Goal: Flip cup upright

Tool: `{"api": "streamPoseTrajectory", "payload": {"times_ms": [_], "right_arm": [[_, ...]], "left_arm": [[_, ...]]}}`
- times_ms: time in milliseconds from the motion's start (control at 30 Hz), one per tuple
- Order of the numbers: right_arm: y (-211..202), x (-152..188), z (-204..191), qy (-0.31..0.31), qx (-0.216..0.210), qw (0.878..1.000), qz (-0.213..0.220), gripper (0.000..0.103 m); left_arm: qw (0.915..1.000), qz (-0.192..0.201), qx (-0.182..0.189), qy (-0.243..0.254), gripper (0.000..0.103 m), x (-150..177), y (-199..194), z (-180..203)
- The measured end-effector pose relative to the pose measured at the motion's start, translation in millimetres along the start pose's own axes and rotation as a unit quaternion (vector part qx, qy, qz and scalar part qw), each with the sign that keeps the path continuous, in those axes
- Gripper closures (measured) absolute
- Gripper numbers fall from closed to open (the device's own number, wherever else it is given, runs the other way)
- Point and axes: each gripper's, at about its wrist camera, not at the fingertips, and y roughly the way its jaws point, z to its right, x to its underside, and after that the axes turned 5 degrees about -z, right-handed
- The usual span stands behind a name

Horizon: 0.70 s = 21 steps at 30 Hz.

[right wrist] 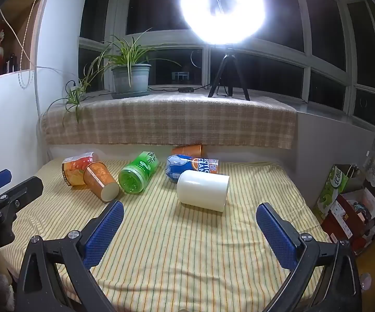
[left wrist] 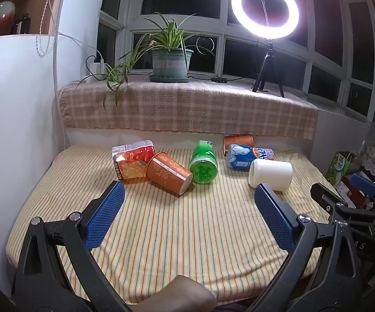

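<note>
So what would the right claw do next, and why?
Probably ease forward toward the white cup. It lies on its side on the striped cloth, straight ahead of the right claw, which is open, empty and well short of it. The left claw faces the orange cup instead.

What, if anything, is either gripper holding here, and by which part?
Nothing is held. The left gripper and the right gripper are both open above the striped cloth; the white cup lies on its side, untouched.

Each claw, left (left wrist: 189, 191) and right (right wrist: 190, 210), has black plastic arms with silver screws (left wrist: 74, 216) and blue, dimpled rubber pads (right wrist: 276, 236).
</note>
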Motion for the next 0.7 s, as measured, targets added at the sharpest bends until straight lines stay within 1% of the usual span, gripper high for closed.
{"api": "streamPoseTrajectory", "payload": {"times_ms": [267,300,400,700], "right_arm": [[0,1,-5,-0.001,0.000,1.000,-0.004,0.000],[1,-1,3,0.003,0.000,1.000,-0.004,0.000],[2,-2,5,0.002,-0.001,1.000,-0.004,0.000],[1,-2,3,0.004,-0.001,1.000,-0.004,0.000]], "left_arm": [[1.0000,0.002,0.000,0.000,0.001,0,-1,-1],[1.0000,0.002,0.000,-0.001,0.001,0,0,0],[1.0000,0.002,0.000,-0.001,0.001,0,0,0],[1.0000,0.001,-0.001,0.001,0.001,0,0,0]]}}
